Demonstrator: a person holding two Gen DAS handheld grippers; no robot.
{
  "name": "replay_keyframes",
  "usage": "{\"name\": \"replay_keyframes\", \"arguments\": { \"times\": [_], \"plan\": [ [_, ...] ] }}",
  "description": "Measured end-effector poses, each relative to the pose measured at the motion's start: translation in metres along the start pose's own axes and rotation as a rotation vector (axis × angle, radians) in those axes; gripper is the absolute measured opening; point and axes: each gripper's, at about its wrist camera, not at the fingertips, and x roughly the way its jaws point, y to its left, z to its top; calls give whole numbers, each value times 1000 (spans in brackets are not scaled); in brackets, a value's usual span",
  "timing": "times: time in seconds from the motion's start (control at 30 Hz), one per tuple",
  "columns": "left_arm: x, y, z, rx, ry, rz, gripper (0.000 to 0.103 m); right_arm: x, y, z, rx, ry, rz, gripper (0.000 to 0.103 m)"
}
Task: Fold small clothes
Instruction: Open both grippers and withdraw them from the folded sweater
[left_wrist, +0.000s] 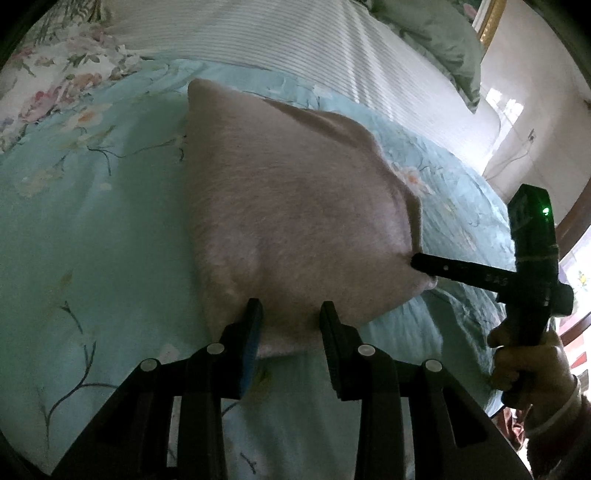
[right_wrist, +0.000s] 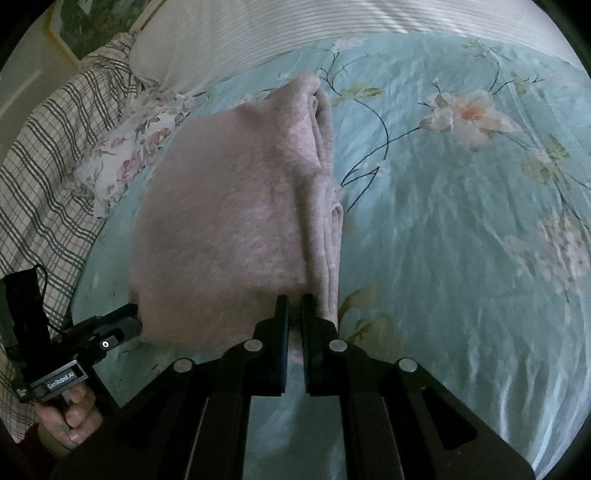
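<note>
Both grippers at near edge of pink garment, on the bed.
L gripper (left_wrist: 290, 317): jaws apart, straddling the pink garment (left_wrist: 288, 206), nothing pinched. R gripper (right_wrist: 293, 310): jaws nearly together, clamped on garment's R corner. Garment sits folded on teal floral bedspread (right_wrist: 461, 240). Risk, I reckon: lifting w/ only R gripping drags it lopsided, stacked layers slide apart.

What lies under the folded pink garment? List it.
The pink garment rests on a teal floral bedspread, which shows all around it. Whatever lies directly beneath the fabric is covered.
</note>
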Motion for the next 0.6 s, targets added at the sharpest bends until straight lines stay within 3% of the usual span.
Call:
{"name": "replay_keyframes", "arguments": {
  "times": [0.03, 0.1, 0.13, 0.2, 0.33, 0.4, 0.5, 0.6],
  "plan": [
    [-3, 0, 0, -4, -1, -2, 40, -3, 2, 0, 1, -1, 1, 15],
    [-12, 2, -1, -44, -5, -33, 55, -11, 7, -3, -4, -13, 12, 35],
    [-17, 4, -1, -59, -15, -39, 61, -15, 10, -5, -7, -19, 15, 39],
    [-26, 6, -1, -69, -36, -16, 66, -27, 18, -9, -29, -40, 2, 50],
    [-38, 8, -6, -70, -40, 67, 76, -44, 25, -17, -53, -62, -15, 52],
    [-42, 11, -11, -71, -27, 110, 82, -49, 27, -22, -61, -64, -28, 58],
    [-44, 13, -20, -68, 3, 172, 82, -55, 29, -34, -71, -60, -45, 68],
    [-45, 15, -32, -63, 20, 219, 82, -58, 33, -49, -82, -43, -59, 70]
  ]
}}
